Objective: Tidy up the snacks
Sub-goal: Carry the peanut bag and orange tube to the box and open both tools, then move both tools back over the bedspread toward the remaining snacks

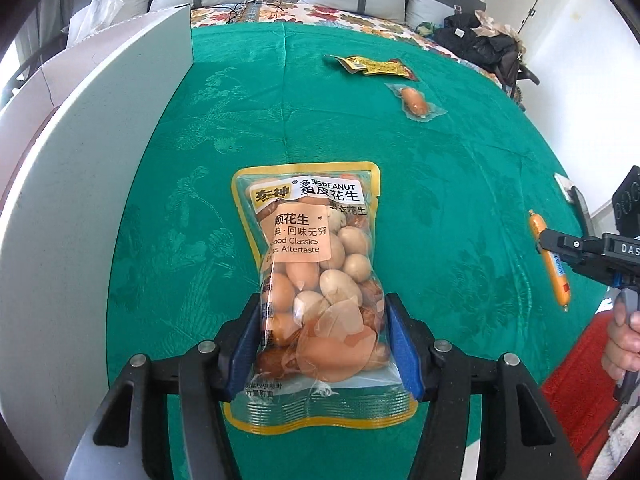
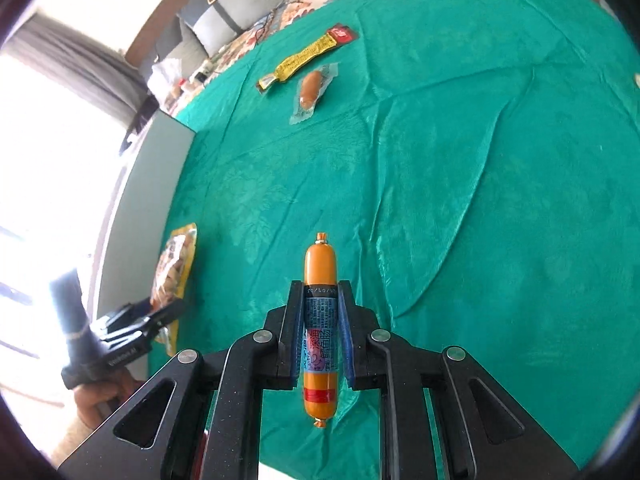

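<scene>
Clamped in the left gripper [image 1: 324, 340] jaws, a clear yellow-edged peanut bag [image 1: 310, 280] and, in the right gripper [image 2: 320, 336], an orange sausage stick [image 2: 319, 320] look just picked up, while a yellow strip packet [image 1: 374, 66] and a clear-wrapped sausage [image 1: 415, 103] beyond the bag remain unsorted on the green-clothed surface [image 1: 440, 200].

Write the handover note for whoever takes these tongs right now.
Left tongs: shut on the peanut bag, gripped at its lower half.
Right tongs: shut on the orange sausage stick, gripped mid-length.
Still lying on the green cloth: the yellow strip packet and the small sealed sausage, side by side at the far end.
Done: two snacks gripped. Left: place them, then collect the other two.
</scene>
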